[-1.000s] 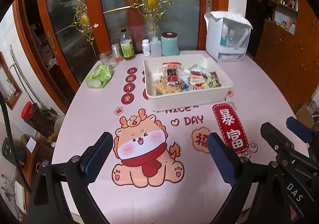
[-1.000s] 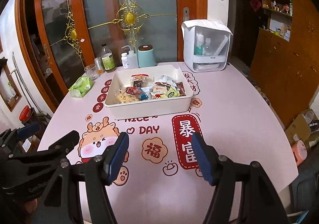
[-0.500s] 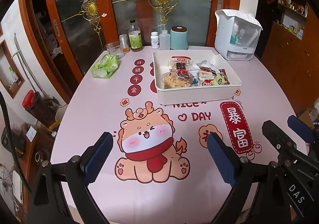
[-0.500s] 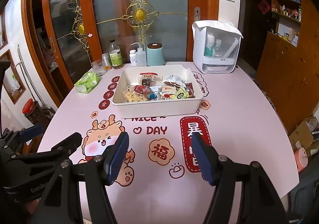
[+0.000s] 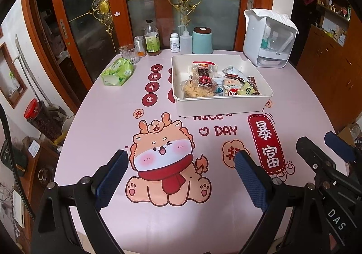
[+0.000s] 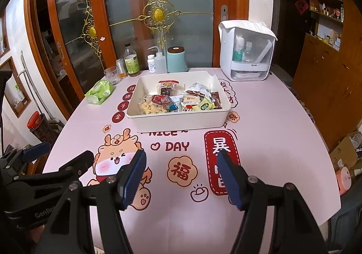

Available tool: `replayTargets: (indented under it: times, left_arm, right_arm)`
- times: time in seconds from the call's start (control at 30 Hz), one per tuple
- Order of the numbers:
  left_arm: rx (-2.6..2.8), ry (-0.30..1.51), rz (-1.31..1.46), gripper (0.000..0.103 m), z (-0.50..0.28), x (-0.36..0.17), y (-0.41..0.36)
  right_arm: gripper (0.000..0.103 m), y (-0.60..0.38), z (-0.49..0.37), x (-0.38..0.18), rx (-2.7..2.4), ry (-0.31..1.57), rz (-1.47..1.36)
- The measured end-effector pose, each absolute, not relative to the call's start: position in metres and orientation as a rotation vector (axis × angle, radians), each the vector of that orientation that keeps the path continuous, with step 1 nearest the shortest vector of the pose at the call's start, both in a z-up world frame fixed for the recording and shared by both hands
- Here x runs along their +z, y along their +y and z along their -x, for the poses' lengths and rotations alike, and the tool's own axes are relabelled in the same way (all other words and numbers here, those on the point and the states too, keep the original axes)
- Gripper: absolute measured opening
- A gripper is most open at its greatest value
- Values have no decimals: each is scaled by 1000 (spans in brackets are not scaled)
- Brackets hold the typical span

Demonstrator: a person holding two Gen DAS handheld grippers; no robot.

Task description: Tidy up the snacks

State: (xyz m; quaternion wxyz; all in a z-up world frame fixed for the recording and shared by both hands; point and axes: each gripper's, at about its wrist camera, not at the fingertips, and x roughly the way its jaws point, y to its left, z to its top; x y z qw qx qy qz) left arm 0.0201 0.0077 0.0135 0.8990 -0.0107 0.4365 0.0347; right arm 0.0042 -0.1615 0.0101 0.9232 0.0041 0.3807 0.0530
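A white rectangular bin (image 5: 222,104) sits toward the far middle of the pink printed table cover (image 5: 108,132), just above the words "NICE DAY", and it holds the snacks (image 5: 217,83): a clear bag of pale puffed pieces at the near left, a dark packet with an orange header behind it, a red-wrapped piece between them, and a jumble of white, green and brown wrappers on the right side. The left gripper (image 5: 181,177) hovers over the cartoon dragon print near the table's front edge, its blue-padded fingers (image 5: 110,181) standing wide apart with nothing between them. The right gripper (image 6: 181,177) hangs just beside it, over the round flower-shaped print, its fingers (image 6: 133,179) also apart, somewhat narrower, and empty. Both are well apart from the bin. A green pack of wipes (image 5: 117,72) lies left of the bin, and behind it stand a drinking glass (image 5: 129,52), a bottle with a green label (image 5: 152,39), a small white pill bottle (image 5: 174,42), a squeeze bottle (image 5: 186,41) and a teal canister (image 5: 202,40). A white dispenser box with a clear front (image 5: 269,38) stands at the far right of the table.
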Motion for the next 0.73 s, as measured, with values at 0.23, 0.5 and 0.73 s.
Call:
replayTargets:
  times: [0.23, 0.5, 0.73]
  left_arm:
    - [76, 912, 27, 95, -19, 10, 6]
    - [77, 925, 22, 95, -17, 5, 8]
    - [73, 931, 18, 95, -17, 4, 9]
  right_arm:
    - [66, -161, -5, 6, 117, 788, -8]
    - [66, -161, -5, 2, 118, 802, -18]
    - [66, -160, -4, 0, 109, 810, -18]
